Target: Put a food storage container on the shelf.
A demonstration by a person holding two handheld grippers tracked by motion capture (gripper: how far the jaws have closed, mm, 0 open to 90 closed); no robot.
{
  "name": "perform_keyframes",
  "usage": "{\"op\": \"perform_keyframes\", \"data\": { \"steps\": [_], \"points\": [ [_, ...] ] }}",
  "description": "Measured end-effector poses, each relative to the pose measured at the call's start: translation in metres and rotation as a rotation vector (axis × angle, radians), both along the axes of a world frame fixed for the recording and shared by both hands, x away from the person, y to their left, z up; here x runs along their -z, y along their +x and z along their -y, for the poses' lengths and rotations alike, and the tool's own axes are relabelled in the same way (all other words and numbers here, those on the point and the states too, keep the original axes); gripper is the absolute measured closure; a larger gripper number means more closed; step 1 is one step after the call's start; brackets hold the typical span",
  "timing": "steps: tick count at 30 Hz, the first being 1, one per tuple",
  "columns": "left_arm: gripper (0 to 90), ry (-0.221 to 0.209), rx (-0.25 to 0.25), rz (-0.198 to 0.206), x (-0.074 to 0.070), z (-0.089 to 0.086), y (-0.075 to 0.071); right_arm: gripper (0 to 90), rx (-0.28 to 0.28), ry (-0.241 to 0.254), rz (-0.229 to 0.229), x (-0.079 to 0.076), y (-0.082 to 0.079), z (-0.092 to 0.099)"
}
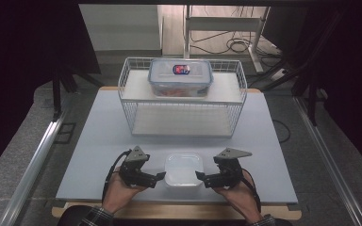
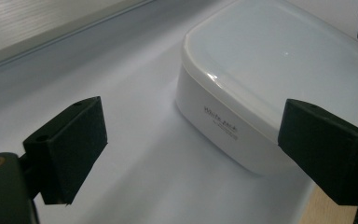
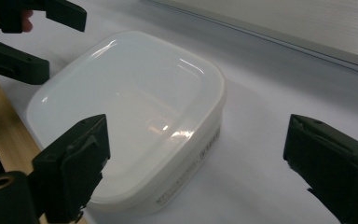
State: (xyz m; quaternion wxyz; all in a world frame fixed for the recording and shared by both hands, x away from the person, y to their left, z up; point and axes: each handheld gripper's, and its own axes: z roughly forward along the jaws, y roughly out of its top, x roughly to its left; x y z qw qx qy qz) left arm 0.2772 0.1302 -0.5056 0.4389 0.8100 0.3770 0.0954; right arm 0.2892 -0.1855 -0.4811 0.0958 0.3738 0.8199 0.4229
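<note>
A white lidded plastic box (image 1: 184, 170) sits near the front edge of the table, between the two grippers. My left gripper (image 1: 159, 177) stands open just left of the white box (image 2: 261, 84), with nothing between its jaws. On the other side, my right gripper (image 1: 199, 176) is also open beside the white box (image 3: 130, 116), its jaws apart from it. The left gripper (image 3: 37, 44) appears at the far side of the box in the right gripper view.
A white wire rack (image 1: 183, 96) stands at the middle back of the table. On its top shelf rests a clear container with a blue-rimmed lid (image 1: 180, 76). The table's wooden front edge (image 1: 179, 211) runs just behind the hands.
</note>
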Motion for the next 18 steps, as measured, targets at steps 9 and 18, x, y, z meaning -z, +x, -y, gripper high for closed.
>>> {"op": "perform_keyframes", "data": {
  "steps": [9,18],
  "points": [
    [10.9,-0.078,0.013,-0.008,-0.006,0.009,0.013,21.6,-0.028,0.045,-0.038,-0.007,0.014,-0.012],
    [10.0,-0.070,0.057,-0.053,0.003,0.021,0.016,22.6,-0.032,0.025,-0.064,0.002,0.015,-0.013]
  ]
}}
